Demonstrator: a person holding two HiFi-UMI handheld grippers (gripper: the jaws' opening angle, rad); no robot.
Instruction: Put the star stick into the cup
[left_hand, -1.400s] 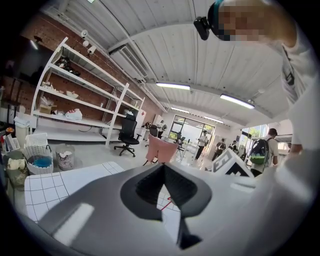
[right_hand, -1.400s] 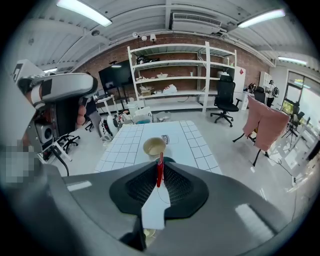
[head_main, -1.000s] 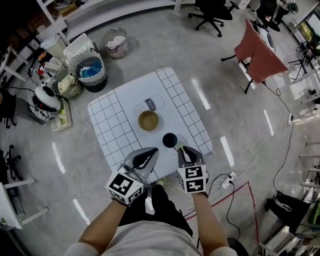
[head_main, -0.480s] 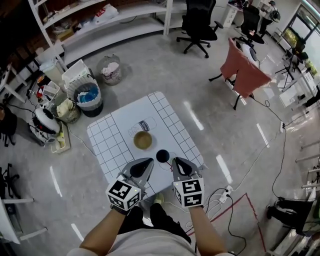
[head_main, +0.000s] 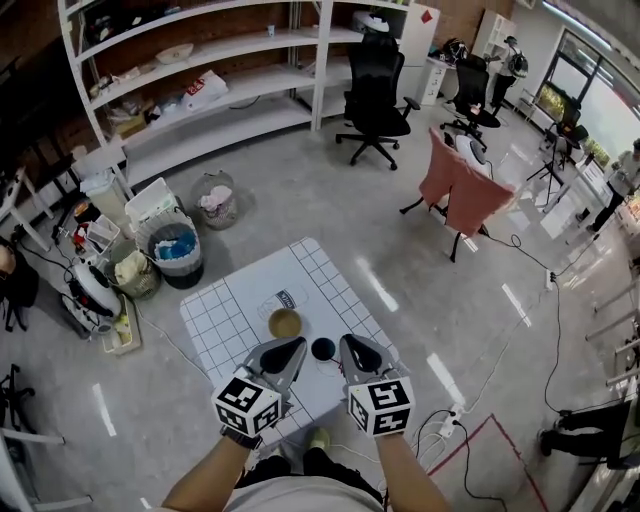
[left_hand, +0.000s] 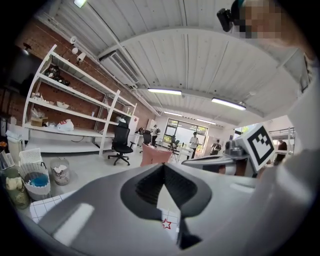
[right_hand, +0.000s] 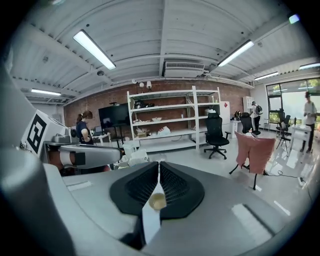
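Note:
A brown round cup (head_main: 285, 323) stands in the middle of the white gridded table (head_main: 235, 318). A dark round object (head_main: 322, 348) sits just right of it, near the front edge. My left gripper (head_main: 295, 346) and right gripper (head_main: 349, 343) hover side by side over that edge, both shut with nothing between the jaws. In the left gripper view, a small red star outline (left_hand: 166, 224) shows through the gap below the closed left gripper (left_hand: 163, 167). In the right gripper view, the tan cup (right_hand: 158, 201) shows below the right gripper (right_hand: 159, 164). No stick can be made out.
Bins and a blue-lined bucket (head_main: 180, 250) stand on the floor to the table's left. Long white shelves (head_main: 200, 90) line the back wall. A black office chair (head_main: 378, 100) and a chair draped in pink cloth (head_main: 458, 195) stand behind the table.
The head view has tilted up and drawn back, so the table looks smaller and more of the room shows. Both grippers stay together, shut, at the table's front edge.

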